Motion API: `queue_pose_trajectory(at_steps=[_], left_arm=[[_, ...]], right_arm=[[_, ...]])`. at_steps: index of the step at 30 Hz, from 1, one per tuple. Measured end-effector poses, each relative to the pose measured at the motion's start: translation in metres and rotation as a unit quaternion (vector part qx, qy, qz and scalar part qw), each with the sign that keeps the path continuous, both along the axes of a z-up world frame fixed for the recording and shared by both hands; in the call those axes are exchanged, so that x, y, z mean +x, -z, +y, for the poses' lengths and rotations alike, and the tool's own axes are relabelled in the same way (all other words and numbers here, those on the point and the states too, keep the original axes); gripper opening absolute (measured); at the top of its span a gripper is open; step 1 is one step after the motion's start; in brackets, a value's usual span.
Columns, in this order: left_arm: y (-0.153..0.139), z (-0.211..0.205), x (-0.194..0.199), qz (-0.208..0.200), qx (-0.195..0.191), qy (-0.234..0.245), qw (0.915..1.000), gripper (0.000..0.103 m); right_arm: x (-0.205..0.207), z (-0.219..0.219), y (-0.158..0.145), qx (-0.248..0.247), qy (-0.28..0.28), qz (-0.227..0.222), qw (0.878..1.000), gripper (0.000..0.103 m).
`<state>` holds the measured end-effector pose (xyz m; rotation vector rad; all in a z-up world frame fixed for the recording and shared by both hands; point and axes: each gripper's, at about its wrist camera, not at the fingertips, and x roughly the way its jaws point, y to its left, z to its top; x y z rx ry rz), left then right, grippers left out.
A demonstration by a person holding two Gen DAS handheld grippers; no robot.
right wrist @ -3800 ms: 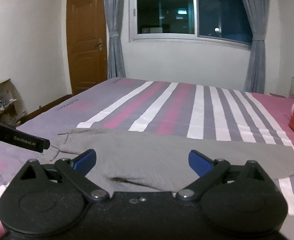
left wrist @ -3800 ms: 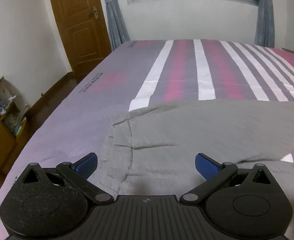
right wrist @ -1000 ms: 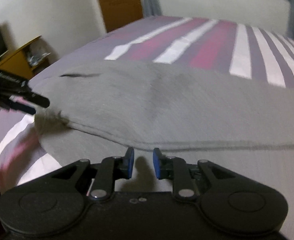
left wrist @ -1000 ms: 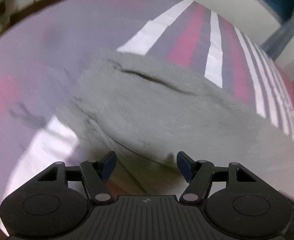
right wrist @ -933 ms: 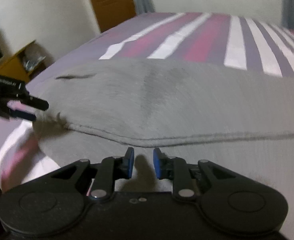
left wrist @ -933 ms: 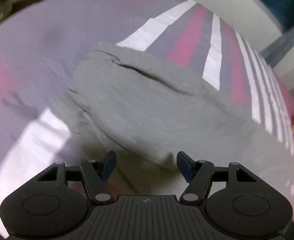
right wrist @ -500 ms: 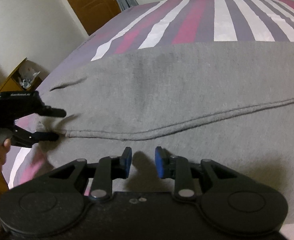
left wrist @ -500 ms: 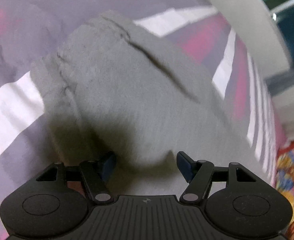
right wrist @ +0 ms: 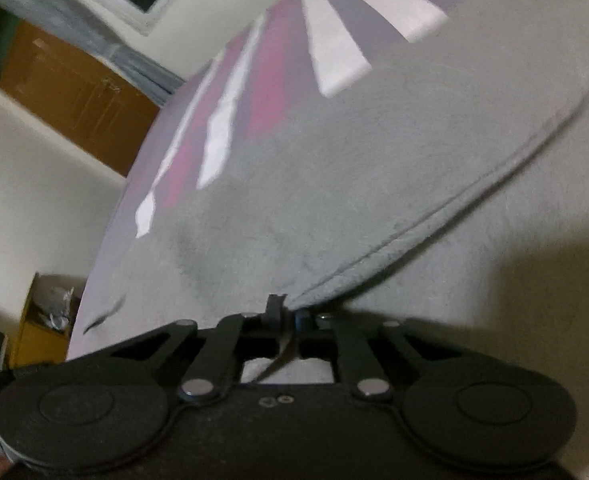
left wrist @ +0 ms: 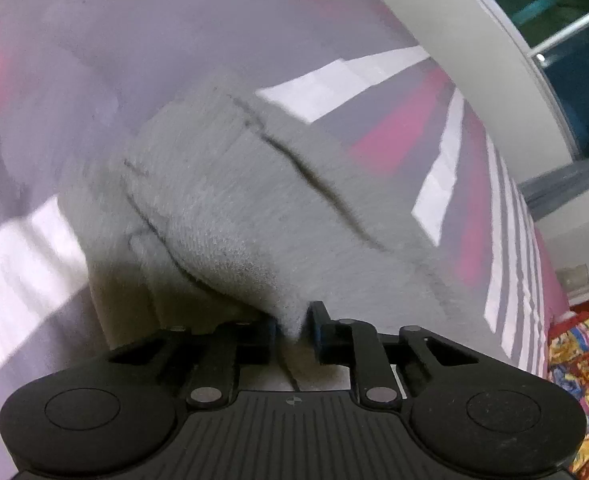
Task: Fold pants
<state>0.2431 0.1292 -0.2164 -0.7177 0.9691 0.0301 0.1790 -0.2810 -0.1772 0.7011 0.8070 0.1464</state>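
The grey pants lie spread across my striped bed sheet, one layer lifted at its near edge. My left gripper is pinched on a bunch of fabric near the waistband. My right gripper is clamped on the hemmed edge, I judge so I can carry that layer over. Beyond stand a brown door and a low shelf; nothing blocks the fold.
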Motion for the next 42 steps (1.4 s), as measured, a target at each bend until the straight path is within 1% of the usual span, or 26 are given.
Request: queue_pose_trajectory(at_steps=[2,3,5,7,9,10,13,14,15,17,18,20,21,22,23,24,26,27,29,30,32,34,36,38,40,42], left_arm=[[-0.019,0.01,-0.005,-0.018,0.01,0.014,0.9997,0.014],[-0.027,0.014,-0.008,-0.026,0.008,0.019,0.9995,0.014],[-0.043,0.021,-0.016,-0.044,0.014,0.032,0.9984,0.014],[-0.052,0.028,-0.029,-0.054,0.025,0.042,0.9974,0.014],[-0.049,0.034,-0.042,-0.053,0.042,0.047,0.9966,0.014],[-0.041,0.036,-0.046,-0.046,0.055,0.052,0.9961,0.014],[-0.002,0.042,-0.043,-0.006,0.074,0.057,0.9956,0.014],[0.01,0.042,-0.041,0.001,0.073,0.054,0.9959,0.015],[0.015,0.043,-0.041,0.0,0.066,0.048,0.9966,0.015],[0.012,0.045,-0.041,-0.004,0.058,0.036,0.9977,0.015],[0.004,0.045,-0.04,-0.013,0.062,0.037,0.9973,0.015],[-0.006,0.041,-0.039,-0.034,0.087,0.047,0.9945,0.015],[-0.006,0.038,-0.035,-0.026,0.101,0.054,0.9931,0.015],[0.0,0.038,-0.031,-0.01,0.104,0.06,0.9928,0.015],[0.005,0.037,-0.03,0.002,0.103,0.062,0.9928,0.015],[0.003,0.037,-0.032,-0.001,0.101,0.058,0.9931,0.015],[-0.006,0.038,-0.043,-0.009,0.105,0.052,0.993,0.02],[-0.012,0.039,-0.049,-0.013,0.111,0.047,0.9926,0.021],[-0.025,0.041,-0.065,-0.026,0.118,0.04,0.9919,0.021],[-0.033,0.037,-0.071,-0.03,0.122,0.04,0.9913,0.022],[-0.039,0.032,-0.078,-0.037,0.123,0.058,0.99,0.022],[-0.045,0.015,-0.078,-0.039,0.13,0.082,0.9873,0.022],[-0.041,-0.008,-0.07,-0.039,0.128,0.108,0.9851,0.022],[-0.033,-0.035,-0.06,-0.032,0.138,0.128,0.9816,0.022],[-0.02,-0.054,-0.053,-0.019,0.14,0.142,0.9798,0.022],[-0.009,-0.066,-0.047,-0.011,0.159,0.144,0.9765,0.022]], right_arm=[[-0.019,0.014,-0.026,-0.048,-0.031,-0.04,0.998,0.006],[-0.03,0.017,-0.038,-0.057,-0.042,-0.054,0.996,0.006],[-0.053,0.021,-0.057,-0.058,-0.059,-0.072,0.994,0.006],[-0.075,0.03,-0.065,-0.061,-0.082,-0.08,0.992,0.006],[-0.094,0.039,-0.057,-0.062,-0.096,-0.071,0.991,0.006],[-0.1,0.046,-0.045,-0.072,-0.108,-0.058,0.99,0.006],[-0.1,0.055,-0.012,-0.095,-0.109,-0.016,0.989,0.006],[-0.101,0.058,-0.008,-0.107,-0.111,-0.013,0.988,0.008],[-0.101,0.061,-0.005,-0.121,-0.114,-0.014,0.986,0.011],[-0.101,0.065,-0.009,-0.127,-0.118,-0.014,0.985,0.014],[-0.102,0.064,-0.013,-0.125,-0.118,-0.018,0.985,0.015],[-0.098,0.068,-0.021,-0.127,-0.116,-0.032,0.985,0.015],[-0.095,0.069,-0.019,-0.137,-0.118,-0.028,0.983,0.015],[-0.093,0.073,-0.013,-0.147,-0.125,-0.01,0.981,0.016],[-0.089,0.073,-0.009,-0.145,-0.124,0.001,0.982,0.017],[-0.091,0.071,-0.011,-0.135,-0.12,0.001,0.984,0.019],[-0.097,0.064,-0.018,-0.122,-0.117,-0.007,0.986,0.022],[-0.099,0.061,-0.021,-0.124,-0.116,-0.009,0.985,0.026],[-0.106,0.05,-0.024,-0.125,-0.114,-0.012,0.986,0.031],[-0.107,0.041,-0.024,-0.124,-0.106,-0.01,0.986,0.032],[-0.105,0.024,-0.022,-0.115,-0.091,0.001,0.989,0.032],[-0.109,0.006,-0.02,-0.121,-0.073,0.01,0.99,0.032],[-0.114,-0.015,-0.021,-0.129,-0.052,0.012,0.99,0.032],[-0.116,-0.034,-0.019,-0.13,-0.029,0.018,0.991,0.032],[-0.114,-0.056,-0.015,-0.114,0.004,0.026,0.993,0.033],[-0.111,-0.076,-0.01,-0.095,0.028,0.032,0.995,0.033]])
